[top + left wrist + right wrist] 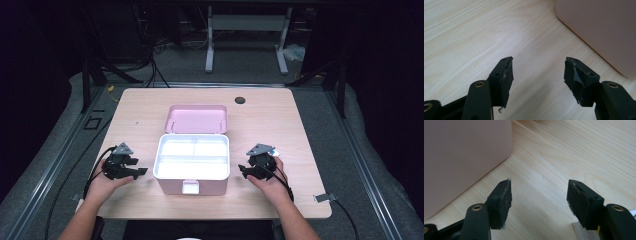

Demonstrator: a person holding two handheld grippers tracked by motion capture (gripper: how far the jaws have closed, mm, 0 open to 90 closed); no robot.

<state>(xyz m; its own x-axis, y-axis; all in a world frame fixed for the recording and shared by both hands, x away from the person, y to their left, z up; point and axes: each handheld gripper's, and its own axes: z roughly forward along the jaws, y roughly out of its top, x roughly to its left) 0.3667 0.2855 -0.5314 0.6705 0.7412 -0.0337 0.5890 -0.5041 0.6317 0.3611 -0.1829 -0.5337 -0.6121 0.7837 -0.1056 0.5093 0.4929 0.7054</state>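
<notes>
An open pink plastic box with a white divided tray (pixel 191 160) was seen near the middle of the pale wooden tabletop (pixel 280 115), its front close to the near edge, its hinged lid (pixel 197 119) raised toward the far edge. The left gripper (pixel 131 169) and the right gripper (pixel 246 170) were held just beside the box's left and right walls, both released, nothing between the jaws. Judged risk: an uneven squeeze could skew or push the light box off the near edge; a jaw might slip on the smooth rounded wall (pixel 599 32). Bare tabletop was left free at both side edges and behind the lid
</notes>
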